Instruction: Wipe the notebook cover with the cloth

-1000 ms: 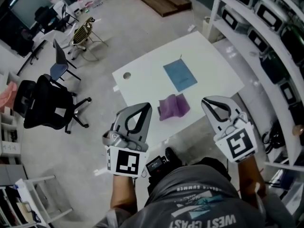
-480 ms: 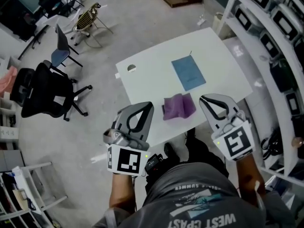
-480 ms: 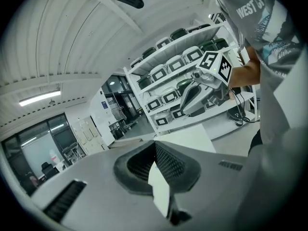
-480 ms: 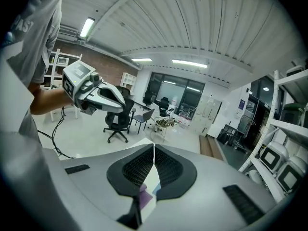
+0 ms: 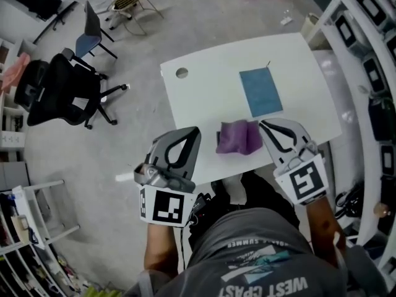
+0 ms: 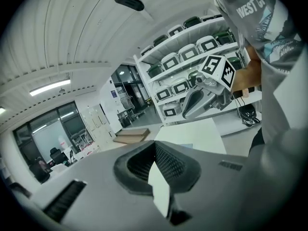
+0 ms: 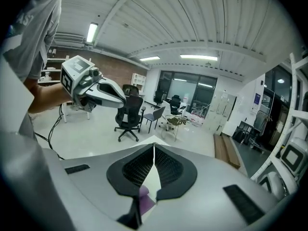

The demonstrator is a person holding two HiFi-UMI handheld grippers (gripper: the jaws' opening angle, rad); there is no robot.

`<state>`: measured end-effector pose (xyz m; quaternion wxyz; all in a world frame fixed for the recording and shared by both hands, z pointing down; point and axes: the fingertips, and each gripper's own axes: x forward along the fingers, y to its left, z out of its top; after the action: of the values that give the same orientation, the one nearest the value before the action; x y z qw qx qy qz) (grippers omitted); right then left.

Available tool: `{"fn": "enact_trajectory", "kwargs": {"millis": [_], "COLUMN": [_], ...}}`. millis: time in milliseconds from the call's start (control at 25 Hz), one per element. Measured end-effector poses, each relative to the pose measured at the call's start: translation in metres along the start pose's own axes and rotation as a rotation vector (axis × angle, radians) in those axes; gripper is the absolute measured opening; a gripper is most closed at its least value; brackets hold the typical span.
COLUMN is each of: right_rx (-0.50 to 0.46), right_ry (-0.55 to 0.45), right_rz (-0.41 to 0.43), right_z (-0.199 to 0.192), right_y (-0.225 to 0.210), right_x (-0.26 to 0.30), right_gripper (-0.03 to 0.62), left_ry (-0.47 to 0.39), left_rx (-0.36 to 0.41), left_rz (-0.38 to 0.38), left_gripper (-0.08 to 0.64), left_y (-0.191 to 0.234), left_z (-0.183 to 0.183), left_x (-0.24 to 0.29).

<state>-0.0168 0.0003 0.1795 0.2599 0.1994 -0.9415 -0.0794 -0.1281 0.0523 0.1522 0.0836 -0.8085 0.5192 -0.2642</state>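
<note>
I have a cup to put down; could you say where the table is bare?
Bare: the table between hole and notebook, down to the cloth. Crowded: the near edge, with cloth, left gripper and right gripper.

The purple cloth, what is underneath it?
The purple cloth lies crumpled on the white table, apart from the blue notebook. Only tabletop shows around it; anything beneath its folds is covered.

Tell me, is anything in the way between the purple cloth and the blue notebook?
Nothing visible. The cloth lies by the table edge nearest the person, the notebook lies just beyond it, apart, with only bare white tabletop between them.
</note>
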Motion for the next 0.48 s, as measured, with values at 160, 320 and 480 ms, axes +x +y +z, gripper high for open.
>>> {"fn": "enact_trajectory", "kwargs": {"millis": [160, 320, 480], "right_rx": [0.016, 0.033, 0.065], "right_ry": [0.023, 0.068, 0.115], "right_rz": [0.043, 0.094, 0.156], "right_z": [-0.023, -0.05, -0.082], "right_y": [0.003, 0.009, 0.029], "right_x": [0.031, 0.052, 0.069], "right_gripper": [0.032, 0.032, 0.032], "left_ry": [0.033, 0.089, 0.148], "left_rx": [-0.031, -0.047, -0.074], "left_rz": [0.0, -0.016, -0.038], "left_gripper": [0.003, 0.003, 0.003], "left_y": [0.0, -0.004, -0.016], "left_z": [-0.03, -0.05, -0.074], "left_x": [0.015, 0.028, 0.035]}}
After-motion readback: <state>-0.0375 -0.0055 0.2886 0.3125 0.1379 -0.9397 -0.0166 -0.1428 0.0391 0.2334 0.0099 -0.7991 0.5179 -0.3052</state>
